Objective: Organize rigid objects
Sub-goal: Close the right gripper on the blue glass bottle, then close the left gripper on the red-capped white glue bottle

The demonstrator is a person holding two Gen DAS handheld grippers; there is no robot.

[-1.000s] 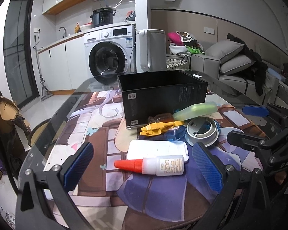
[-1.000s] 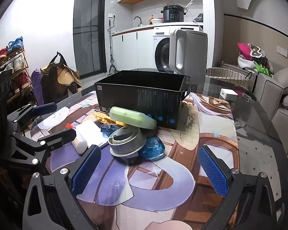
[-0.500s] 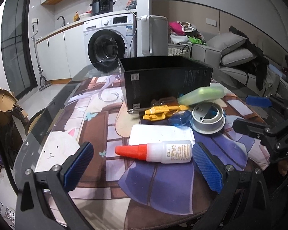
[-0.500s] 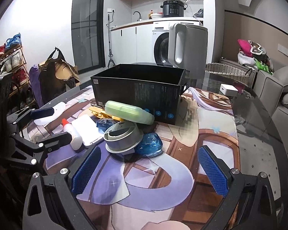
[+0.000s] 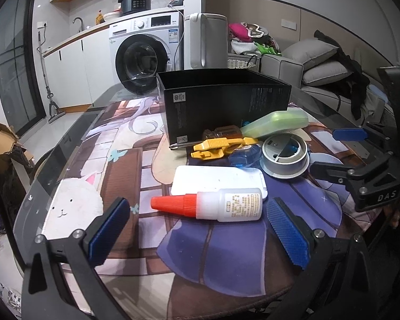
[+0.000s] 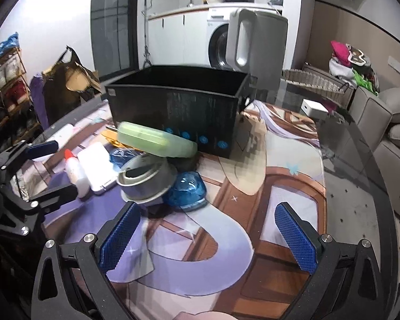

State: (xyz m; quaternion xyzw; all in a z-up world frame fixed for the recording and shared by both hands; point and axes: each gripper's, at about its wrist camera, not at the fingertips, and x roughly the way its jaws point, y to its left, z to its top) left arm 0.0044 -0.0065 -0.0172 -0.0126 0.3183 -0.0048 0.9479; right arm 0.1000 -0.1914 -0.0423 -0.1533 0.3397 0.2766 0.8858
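Your left claw (image 5: 197,229) stands wide apart and holds nothing; the glue bottle (image 5: 216,206) with the red cap lies on its side on the desk (image 5: 114,165), between and just ahead of the blue pads, with its cap toward your left. Just behind the bottle, touching it, lies a flat white case (image 5: 216,177). Farther back you have a yellow clip (image 5: 218,146), a clear blue piece (image 5: 246,156), and a grey round holder (image 5: 285,154), all close together. A pale green case (image 5: 277,122) rests tilted above them, leaning toward the black box (image 5: 224,104), which stands open-topped at the back of the heap.

Your right claw (image 6: 208,237) is also spread wide and empty, low over the printed mat (image 6: 200,253). Its left pad sits just beside the grey round holder, and the blue piece lies near, ahead of the gap. A white kettle (image 6: 256,45) stands behind the box.
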